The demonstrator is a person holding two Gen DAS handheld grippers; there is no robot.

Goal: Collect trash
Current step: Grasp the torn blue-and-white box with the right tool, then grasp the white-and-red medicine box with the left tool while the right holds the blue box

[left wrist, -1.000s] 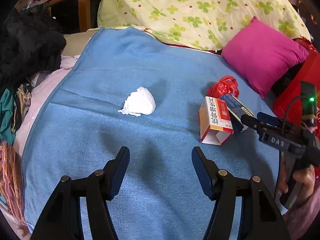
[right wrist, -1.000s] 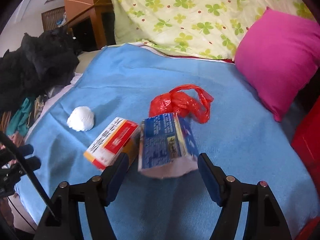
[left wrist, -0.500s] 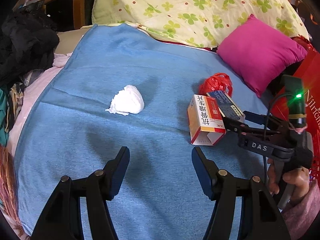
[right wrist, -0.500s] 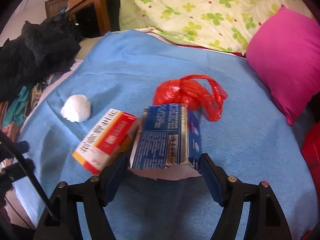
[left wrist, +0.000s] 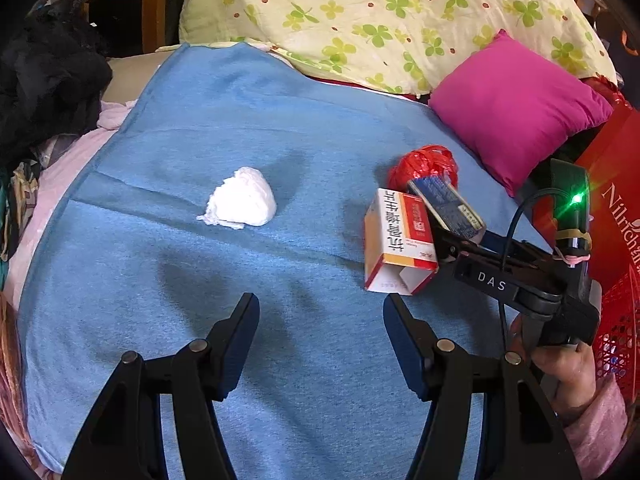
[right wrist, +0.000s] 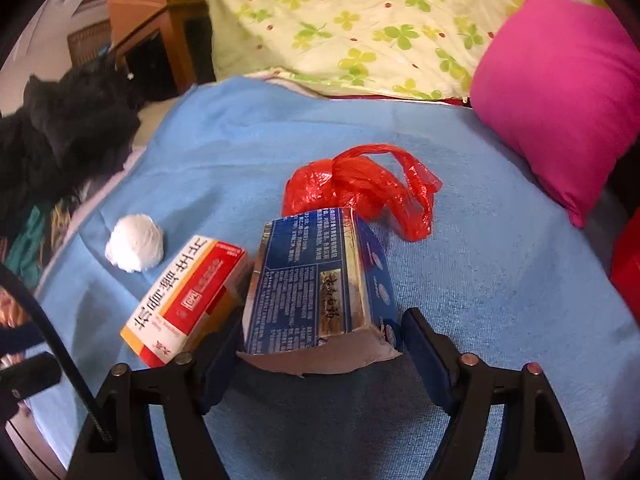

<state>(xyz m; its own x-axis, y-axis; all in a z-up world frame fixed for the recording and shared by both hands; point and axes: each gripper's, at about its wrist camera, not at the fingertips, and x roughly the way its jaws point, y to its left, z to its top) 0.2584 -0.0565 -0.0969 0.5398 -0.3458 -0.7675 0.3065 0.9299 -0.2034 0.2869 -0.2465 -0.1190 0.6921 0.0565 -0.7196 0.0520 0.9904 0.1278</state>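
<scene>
Several bits of trash lie on the blue blanket: a white tissue wad, a red-and-white medicine box, a blue box and a knotted red plastic bag. My right gripper is closing its jaws on the blue box's torn near end. Both pads meet the box's sides. The red-and-white box leans against its left finger. My left gripper stands open over bare blanket, nearer than the tissue wad, with nothing between its fingers.
A magenta pillow and a clover-print quilt lie at the back. Black clothing is piled at the left edge. A red bag and red basket stand at the right, beside the person's hand.
The right gripper has pushed forward so the blue box sits deeper between its fingers, and the fingers have narrowed onto it. The left gripper's opening is unchanged.
</scene>
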